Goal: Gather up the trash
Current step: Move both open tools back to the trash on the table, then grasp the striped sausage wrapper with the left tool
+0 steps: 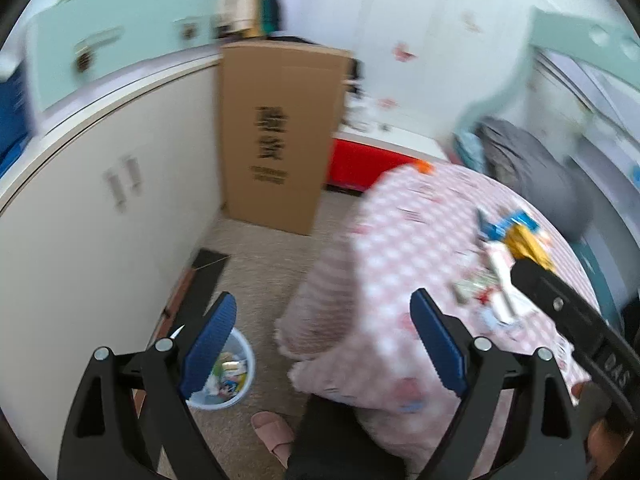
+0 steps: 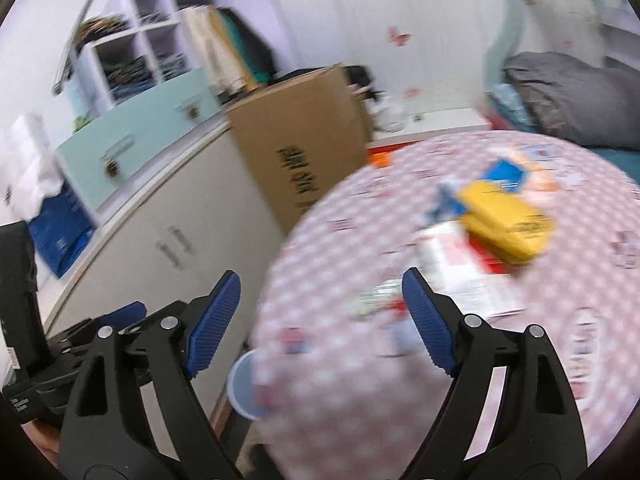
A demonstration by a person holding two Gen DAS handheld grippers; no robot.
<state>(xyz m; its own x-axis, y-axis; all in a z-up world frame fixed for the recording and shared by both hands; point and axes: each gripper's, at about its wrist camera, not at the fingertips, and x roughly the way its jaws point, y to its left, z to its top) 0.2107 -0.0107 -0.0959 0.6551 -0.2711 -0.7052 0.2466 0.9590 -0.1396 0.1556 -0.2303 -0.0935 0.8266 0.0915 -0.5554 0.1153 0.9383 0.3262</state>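
Currently both the left gripper (image 1: 322,344) and right gripper (image 2: 320,320) angle downward with jaws wide apart and empty, the trash (image 2: 504,226) lying upper right on the checked bed (image 2: 344,240), the bin (image 1: 224,376) lower left.

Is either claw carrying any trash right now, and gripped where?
Nothing is held. The left claw and the right claw both stand open with nothing between their pads; the wrappers lie on the bed.
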